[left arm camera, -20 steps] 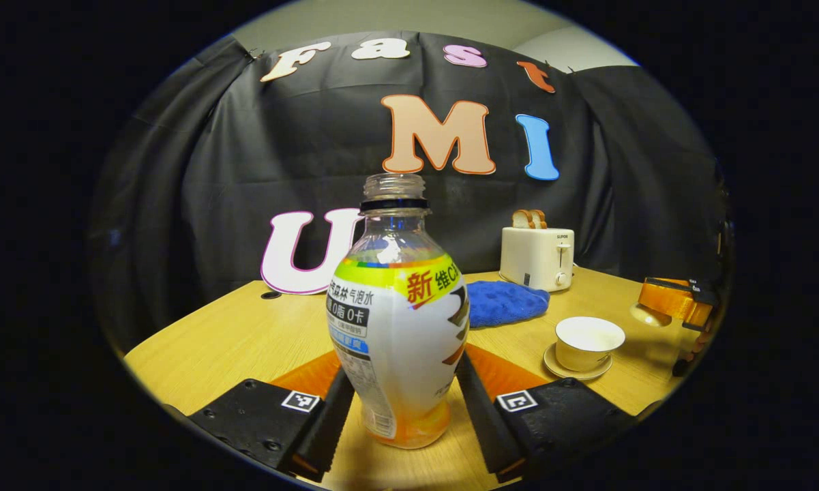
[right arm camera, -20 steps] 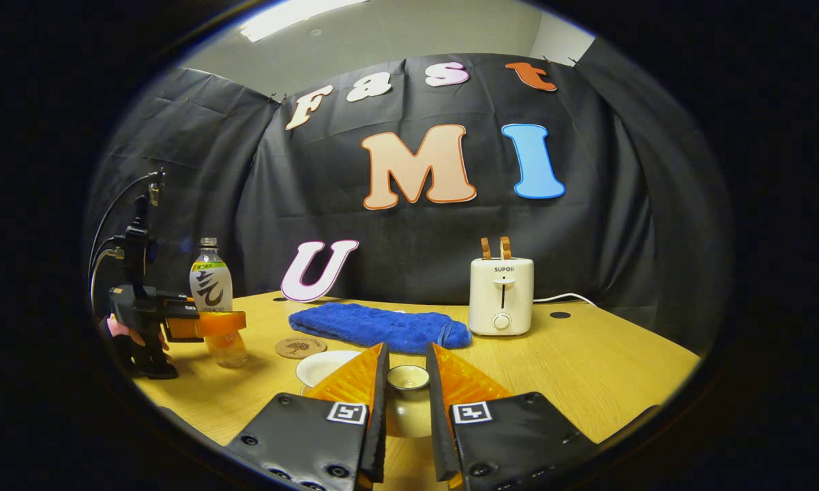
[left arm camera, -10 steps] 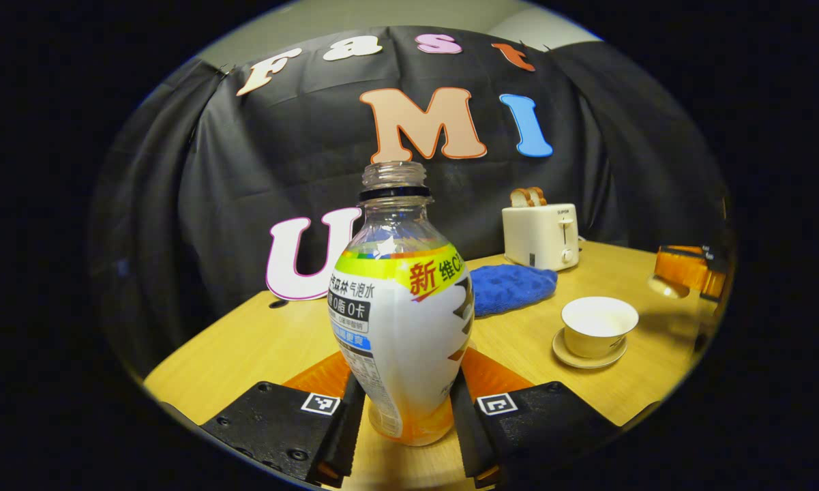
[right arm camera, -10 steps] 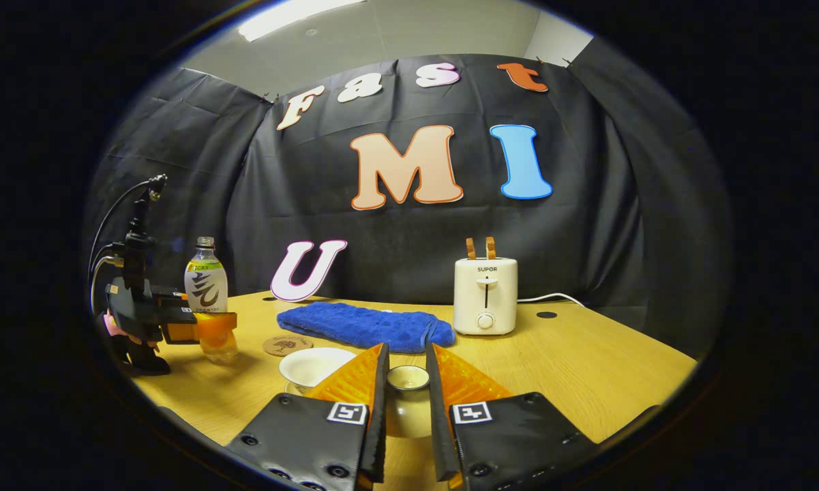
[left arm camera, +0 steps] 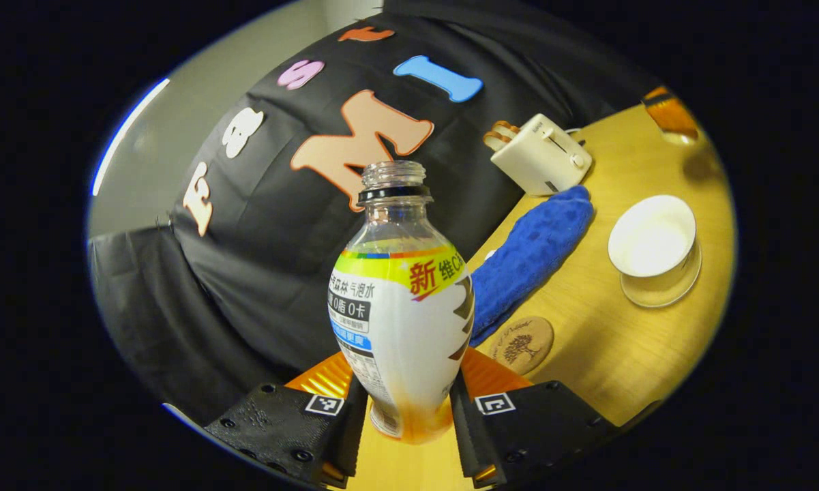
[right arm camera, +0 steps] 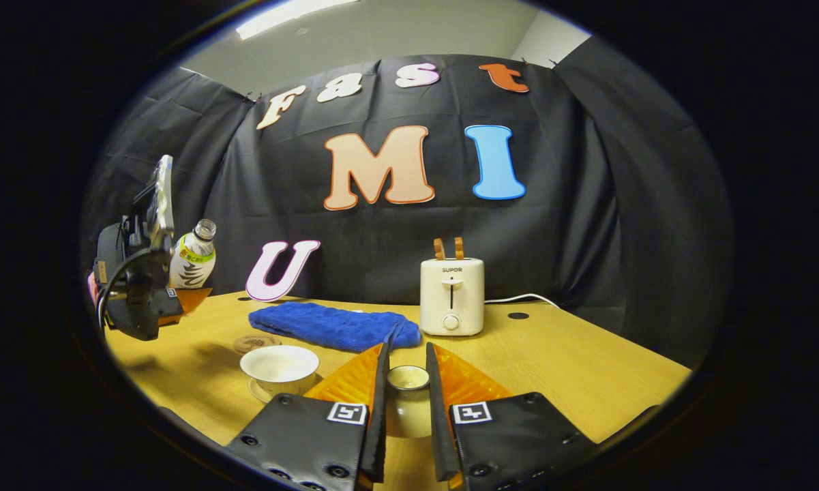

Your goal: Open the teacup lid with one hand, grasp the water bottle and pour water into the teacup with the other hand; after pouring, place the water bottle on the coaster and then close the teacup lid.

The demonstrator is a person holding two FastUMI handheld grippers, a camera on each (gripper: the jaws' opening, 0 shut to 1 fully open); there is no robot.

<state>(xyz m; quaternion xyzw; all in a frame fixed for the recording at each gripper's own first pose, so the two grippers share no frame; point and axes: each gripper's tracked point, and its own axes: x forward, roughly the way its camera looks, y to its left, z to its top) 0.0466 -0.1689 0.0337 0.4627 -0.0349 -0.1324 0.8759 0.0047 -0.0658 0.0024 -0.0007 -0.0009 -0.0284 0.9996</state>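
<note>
Left gripper view, jaws gripping uncapped water bottle (left arm camera: 400, 300), coaster (left arm camera: 522, 344); right gripper view, jaws clamping teacup lid (right arm camera: 408, 377)

"SUPOR" on toaster (right arm camera: 451, 296)

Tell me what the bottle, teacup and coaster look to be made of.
Water bottle: clear plastic, see-through neck, glossy printed wrap.
Teacup: likely glazed ceramic, smooth pale sheen.
Coaster: probably wood or cork, matte brown with a dark tree design.

Wooden table (right arm camera: 586, 368) with blue cloth (right arm camera: 331, 326), toaster (right arm camera: 451, 296), coaster (right arm camera: 256, 342), and saucered teacup (right arm camera: 279, 365).
</note>
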